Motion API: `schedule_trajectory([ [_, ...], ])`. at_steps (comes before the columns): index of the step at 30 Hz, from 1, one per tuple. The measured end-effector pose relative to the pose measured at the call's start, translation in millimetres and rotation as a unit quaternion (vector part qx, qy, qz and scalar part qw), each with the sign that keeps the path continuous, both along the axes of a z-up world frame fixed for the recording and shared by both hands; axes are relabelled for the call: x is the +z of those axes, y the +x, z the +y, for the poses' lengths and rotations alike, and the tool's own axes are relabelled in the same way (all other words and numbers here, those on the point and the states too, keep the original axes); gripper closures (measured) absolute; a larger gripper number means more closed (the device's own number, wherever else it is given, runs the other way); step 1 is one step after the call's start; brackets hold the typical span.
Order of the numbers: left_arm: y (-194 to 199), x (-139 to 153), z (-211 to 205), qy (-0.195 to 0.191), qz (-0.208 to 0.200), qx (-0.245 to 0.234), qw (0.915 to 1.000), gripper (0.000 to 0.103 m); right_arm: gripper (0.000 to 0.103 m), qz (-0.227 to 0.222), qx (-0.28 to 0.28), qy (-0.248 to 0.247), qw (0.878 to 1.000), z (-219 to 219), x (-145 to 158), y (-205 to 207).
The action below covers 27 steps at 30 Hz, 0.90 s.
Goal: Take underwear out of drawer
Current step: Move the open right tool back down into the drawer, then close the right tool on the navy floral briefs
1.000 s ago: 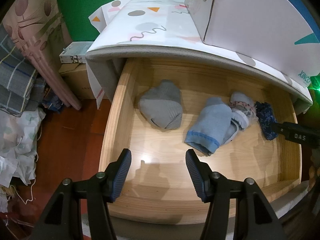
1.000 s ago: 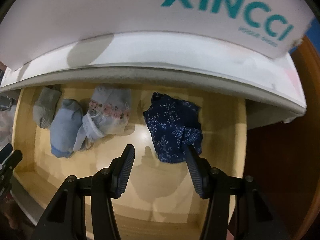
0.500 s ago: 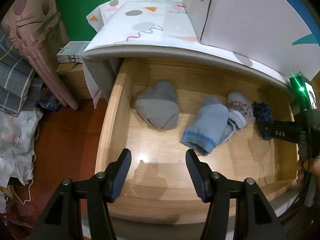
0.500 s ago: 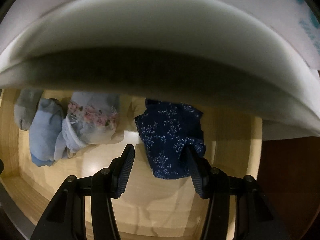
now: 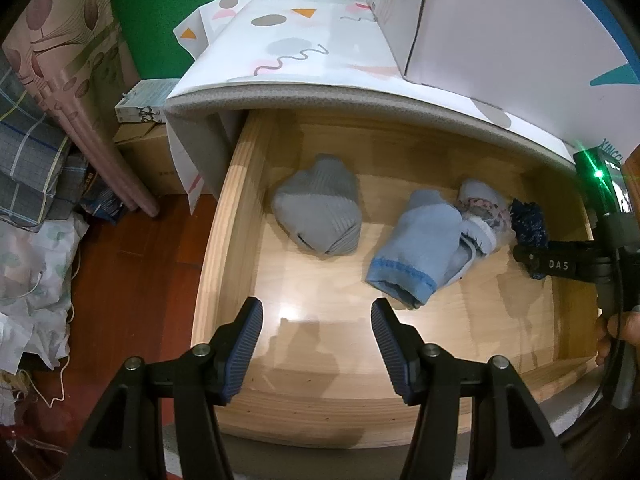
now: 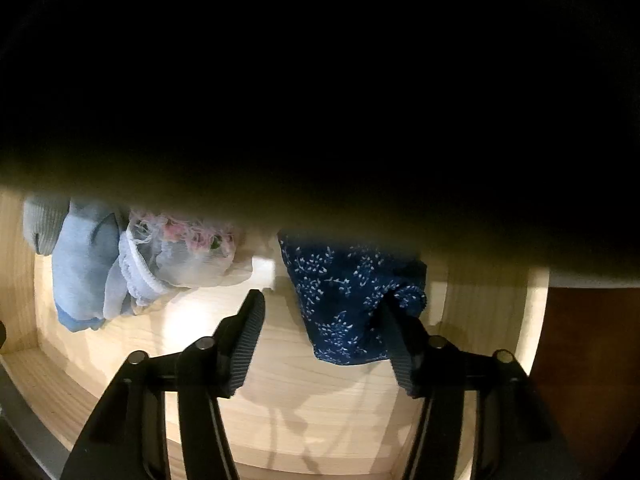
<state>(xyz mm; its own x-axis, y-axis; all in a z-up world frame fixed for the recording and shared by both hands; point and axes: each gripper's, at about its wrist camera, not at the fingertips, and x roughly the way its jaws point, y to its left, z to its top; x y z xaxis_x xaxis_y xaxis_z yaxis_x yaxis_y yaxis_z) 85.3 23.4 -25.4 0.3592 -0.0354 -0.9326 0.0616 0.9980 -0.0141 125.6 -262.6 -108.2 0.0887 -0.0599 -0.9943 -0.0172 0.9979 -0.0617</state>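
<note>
From my left wrist, the drawer (image 5: 224, 240) stands open with all four pieces inside: grey roll (image 5: 320, 212), blue roll (image 5: 416, 248), floral piece (image 5: 482, 210), navy pair (image 5: 528, 220). My left gripper (image 5: 316, 340) hangs half open and empty over bare wood. From my right wrist, my right gripper (image 6: 320, 320) has just been closing around the navy pair (image 6: 340, 300); one finger (image 6: 394, 332) touches cloth, the other stands clear, so no grip yet. I judge nothing is out yet.
</note>
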Motion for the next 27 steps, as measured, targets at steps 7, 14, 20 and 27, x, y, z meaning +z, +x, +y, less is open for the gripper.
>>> schedule_trajectory([
  [7,0.5,-1.3,-0.4,0.005,0.003,-0.001,1.0000,0.045,0.075,0.009,-0.001,-0.002,1.000,-6.3,0.7,1.2],
  [14,0.3,-2.9,-1.3,0.012,0.004,-0.002,0.9999,0.045,0.079,0.038,-0.010,0.014,0.999,-12.5,1.6,-4.9],
  [20,0.8,-4.9,-2.6,0.017,0.006,-0.003,0.9998,0.045,0.080,0.077,-0.003,0.026,0.997,-10.2,-2.0,-18.8],
  [27,-0.7,-4.4,-4.8,0.018,0.007,-0.009,0.9998,0.045,0.080,0.129,-0.006,0.043,0.991,1.0,-13.2,-50.2],
])
